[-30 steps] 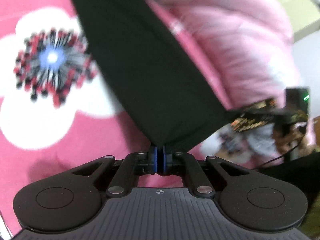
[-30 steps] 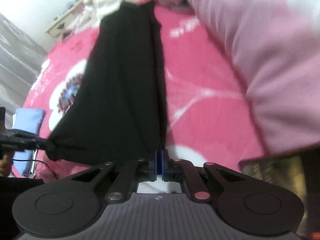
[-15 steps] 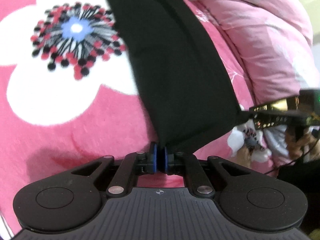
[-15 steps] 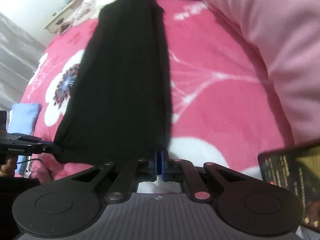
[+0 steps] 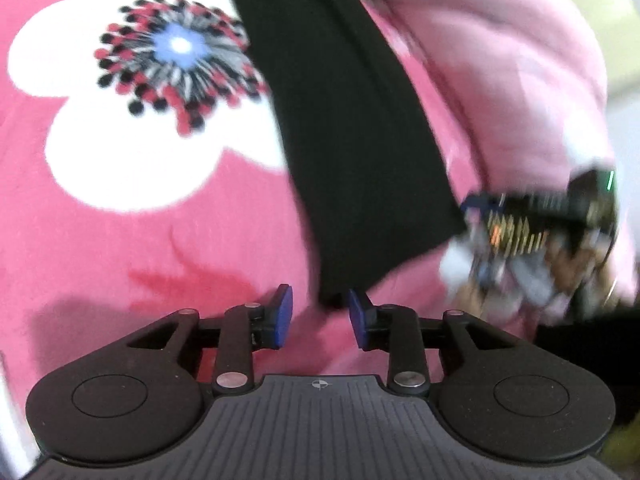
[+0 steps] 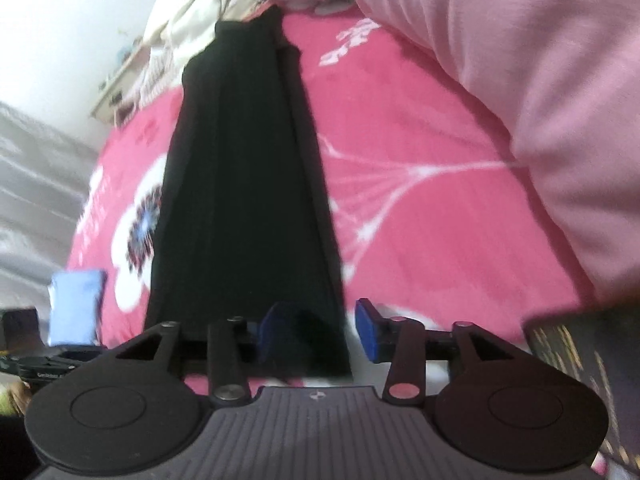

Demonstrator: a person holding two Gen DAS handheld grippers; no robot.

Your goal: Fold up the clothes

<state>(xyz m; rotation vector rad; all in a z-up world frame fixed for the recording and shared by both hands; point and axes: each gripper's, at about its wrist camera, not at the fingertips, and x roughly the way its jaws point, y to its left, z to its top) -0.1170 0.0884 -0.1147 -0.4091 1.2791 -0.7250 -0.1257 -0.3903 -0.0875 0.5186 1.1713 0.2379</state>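
Note:
A long black garment point(image 6: 240, 180) lies in a narrow folded strip on the pink flowered bedspread point(image 6: 420, 200). The jaws of my right gripper point(image 6: 322, 330) are opening. The garment's near right corner lies loose between the blue pads point(image 6: 368, 332) and partly covers the left one. In the left wrist view the jaws of my left gripper point(image 5: 320, 314) are opening too. The other near corner of the black garment point(image 5: 352, 140) hangs between its pads point(image 5: 282, 312), apart from both. The right gripper point(image 5: 536, 220) shows blurred at that view's right edge.
A bulky pink duvet point(image 6: 520, 80) is piled along the right of the bedspread. A folded blue cloth point(image 6: 74, 304) lies at the bed's left edge. Cream bedding point(image 6: 188, 20) sits at the far end. A large white flower print point(image 5: 140, 120) lies left of the garment.
Both grippers were shut on the garment's near corners and have opened. The corners have dropped free and the strip has settled flatter on the bedspread. Both grippers sank slightly.

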